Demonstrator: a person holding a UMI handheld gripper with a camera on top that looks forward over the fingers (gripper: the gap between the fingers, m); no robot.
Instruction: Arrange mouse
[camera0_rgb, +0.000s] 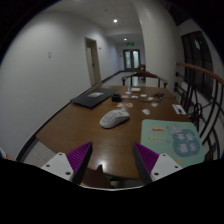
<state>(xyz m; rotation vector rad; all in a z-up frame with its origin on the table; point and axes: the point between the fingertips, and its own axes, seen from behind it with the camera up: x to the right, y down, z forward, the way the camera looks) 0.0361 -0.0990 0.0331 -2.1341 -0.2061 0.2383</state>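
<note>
Gripper view looks along a long wooden table (75, 125) that stands in a room with white walls and a door at the far end. On the far part of the table lie a dark flat thing, maybe a laptop (90, 98), and several small white items that I cannot identify. Nearer, at the right side, lies a green mat (170, 136) with some pale round shapes on it; probably it marks a place where things are put.

The mouse (114, 118), light grey, rests on the bare wood near the middle of the table, just left of the green mat and well ahead of the fingers. It lies a little slanted, so I judge it is not yet arranged.

The hand-held gripper (112, 160) hovers low over the near edge with its fingers spread wide and nothing between the purple pads (78, 156). This opening seems ready to go around the mouse.
</note>
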